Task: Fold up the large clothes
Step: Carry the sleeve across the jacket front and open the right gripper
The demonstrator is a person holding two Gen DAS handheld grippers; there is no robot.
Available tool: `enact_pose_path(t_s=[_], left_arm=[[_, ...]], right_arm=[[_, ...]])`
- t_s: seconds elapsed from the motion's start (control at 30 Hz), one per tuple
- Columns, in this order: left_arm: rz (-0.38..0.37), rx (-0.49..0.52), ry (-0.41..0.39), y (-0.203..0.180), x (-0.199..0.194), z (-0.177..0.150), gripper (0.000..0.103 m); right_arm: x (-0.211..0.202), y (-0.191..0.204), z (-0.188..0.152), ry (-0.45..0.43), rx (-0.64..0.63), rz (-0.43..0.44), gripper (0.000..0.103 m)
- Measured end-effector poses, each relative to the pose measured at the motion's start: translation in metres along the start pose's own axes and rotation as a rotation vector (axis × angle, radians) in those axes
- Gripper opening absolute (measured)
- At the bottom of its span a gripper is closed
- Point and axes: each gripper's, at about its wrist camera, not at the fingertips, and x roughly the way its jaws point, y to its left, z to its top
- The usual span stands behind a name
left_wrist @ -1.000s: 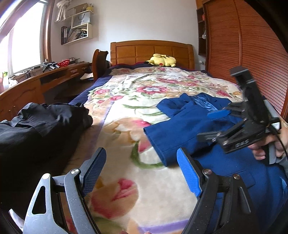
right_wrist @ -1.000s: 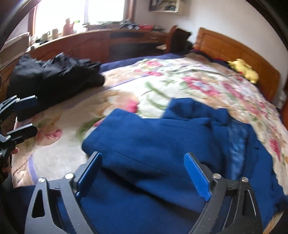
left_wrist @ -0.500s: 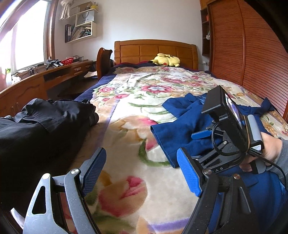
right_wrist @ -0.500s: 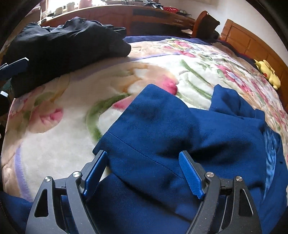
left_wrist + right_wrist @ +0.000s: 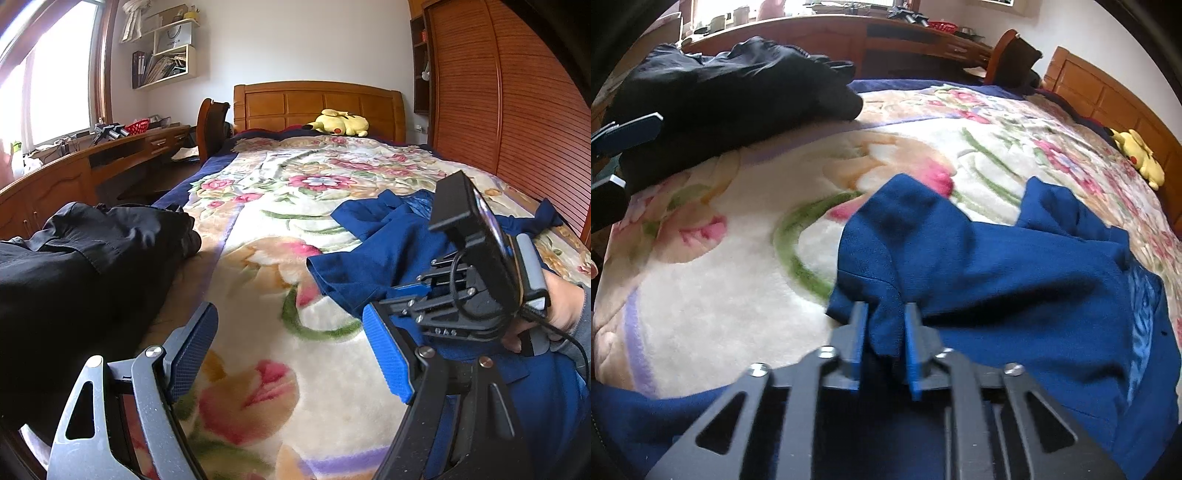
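1. One blue jacket [image 5: 1015, 280] lies spread on the floral blanket [image 5: 738, 280] of the bed; the right gripper [image 5: 882, 332] is closing its jaws on a bunched fold near the sleeve edge.
2. The step looks like gripping for a fold; next comes lifting that fold across the garment.
3. The left gripper [image 5: 288, 354] hovers wide open, empty, above bare blanket.
4. A black garment pile [image 5: 85, 266] lies well apart, leaving the way free.

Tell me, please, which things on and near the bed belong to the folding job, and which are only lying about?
Belonging to the job:
- dark blue cloth jacket, a fold pinched by the closing right hand-held gripper
- crumpled black garment, perhaps next
- left hand-held gripper, open, holding nothing

Only lying about:
- yellow plush toy
- red basket on the wooden desk
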Motion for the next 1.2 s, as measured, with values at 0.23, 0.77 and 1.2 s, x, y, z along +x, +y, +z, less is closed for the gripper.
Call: enact_pose_path(t_s=[0.23, 0.77, 1.2], left_arm=[[-0.015, 0.006, -0.011, -0.004, -0.001, 0.001, 0.082], [-0.085, 0.036, -0.049, -0.043, -0.006, 0.013, 0.082], [-0.154, 0.082, -0.069, -0.078, -0.016, 0.018, 0.082]], right_arm=[[-0.035, -0.027, 0.002, -0.129, 0.148, 0.041, 0.011], [-0.102, -0.053, -0.036, -0.252, 0.269, -0.109, 0.008], [-0.195, -0.064, -0.114, -0.336, 0.419, -0.412, 0.008]])
